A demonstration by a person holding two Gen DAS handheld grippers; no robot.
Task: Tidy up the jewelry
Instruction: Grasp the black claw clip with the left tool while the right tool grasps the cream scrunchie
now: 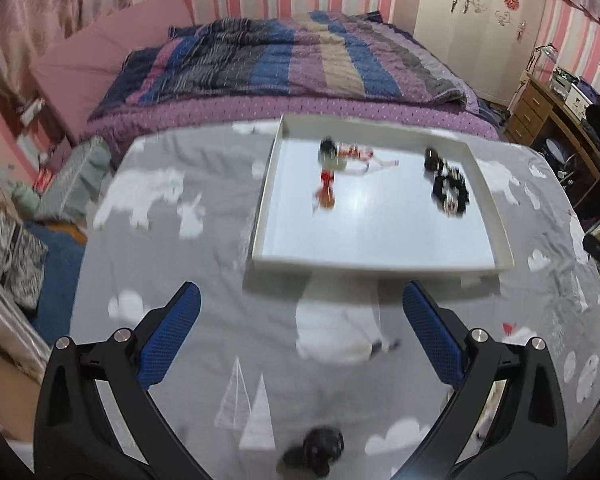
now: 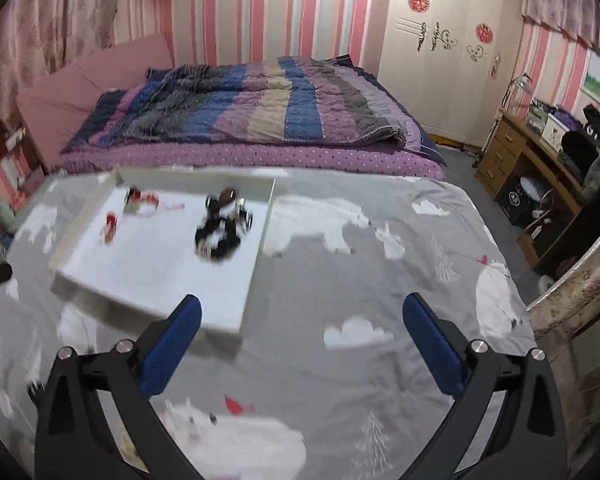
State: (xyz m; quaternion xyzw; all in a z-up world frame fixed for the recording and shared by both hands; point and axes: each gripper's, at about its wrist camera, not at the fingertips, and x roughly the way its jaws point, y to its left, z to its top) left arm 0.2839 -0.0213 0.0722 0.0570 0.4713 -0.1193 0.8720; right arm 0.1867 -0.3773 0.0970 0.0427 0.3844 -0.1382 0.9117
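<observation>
Pink-and-white striped walls closed in a bedroom where a grey cloth [image 1: 188, 248] printed with white bears, clouds and trees covered the work surface. On that cloth sat a shallow white tray [image 1: 260, 216], and the jewelry lay inside it toward its far end. In the left wrist view a black beaded bracelet [image 1: 450, 194] lay near the tray's right wall, with a dark brown bead or stone [image 1: 432, 158] just beyond it. Well apart from these, toward the tray's far left, lay a red-orange piece [image 1: 326, 194], and beyond that a blurred cluster of red, white and dark pieces [image 1: 350, 156] whose make could not be told. The near half of the tray floor was bare white.

Outside the tray, on the cloth at the near edge of the left wrist view, lay a small dark item [image 1: 316, 450], too blurred to name.

The left gripper [image 1: 300, 336] hung over the cloth just short of the tray's near wall, its blue pads spread wide with nothing between them. The right gripper [image 2: 302, 344] was likewise released and empty; in its view the tray [image 2: 256, 256] lay to the left, its near right corner just beyond the left pad [image 2: 172, 352].

Farther off stood a bed with a striped quilt [image 1: 268, 64], a cream wardrobe [image 2: 440, 64] and a wooden desk [image 2: 512, 148] at the far right.
</observation>
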